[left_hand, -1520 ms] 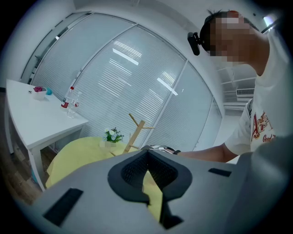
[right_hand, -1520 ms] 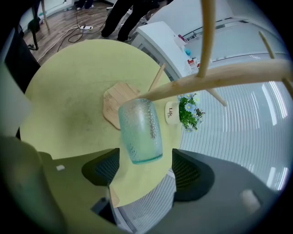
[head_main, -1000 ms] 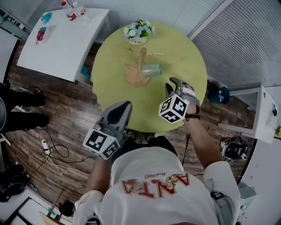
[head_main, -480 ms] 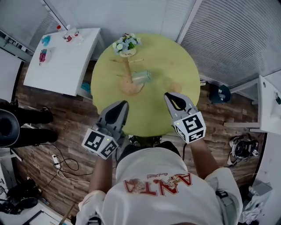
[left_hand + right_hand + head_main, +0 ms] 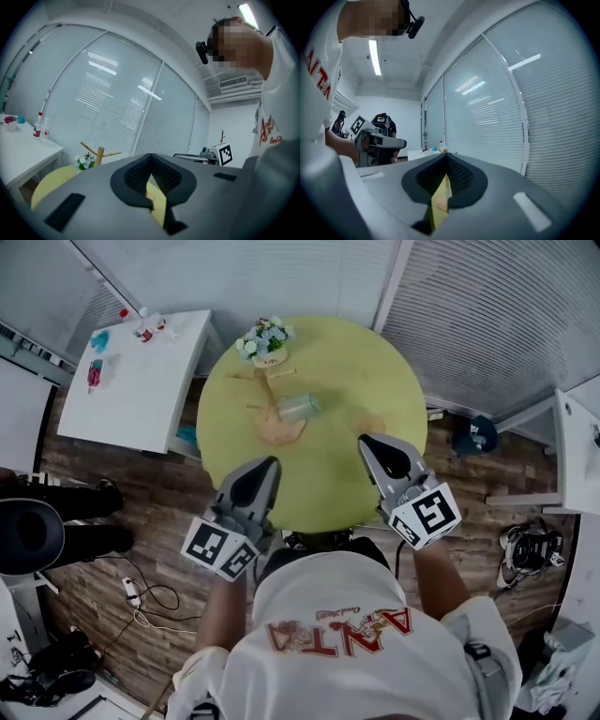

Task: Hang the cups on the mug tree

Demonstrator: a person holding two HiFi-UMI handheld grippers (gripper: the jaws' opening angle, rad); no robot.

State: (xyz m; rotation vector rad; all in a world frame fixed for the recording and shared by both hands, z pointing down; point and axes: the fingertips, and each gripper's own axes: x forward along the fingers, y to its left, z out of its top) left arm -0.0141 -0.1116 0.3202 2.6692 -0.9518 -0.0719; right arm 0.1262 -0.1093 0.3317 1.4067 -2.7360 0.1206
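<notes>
A wooden mug tree (image 5: 269, 401) stands on the round yellow-green table (image 5: 328, 362); it also shows in the left gripper view as the mug tree (image 5: 99, 153). A pale green cup (image 5: 298, 409) lies sideways against the tree's trunk, over its base. A faint yellowish cup-like thing (image 5: 370, 427) sits on the table just ahead of my right gripper (image 5: 373, 443). That gripper is shut and empty, hovering over the table's near edge. My left gripper (image 5: 265, 467) hovers beside it, also shut on nothing. Both point level: left gripper (image 5: 150, 155), right gripper (image 5: 446, 157).
A small pot of flowers (image 5: 264, 338) stands behind the tree. A white side table (image 5: 141, 381) with bottles is at the left. Blinds close off the far side, and cables and bags lie on the wooden floor.
My right gripper has risen, rolled upright and drawn back toward the near table edge. The left gripper has lifted a little. The yellowish thing that the right gripper covered now shows.
</notes>
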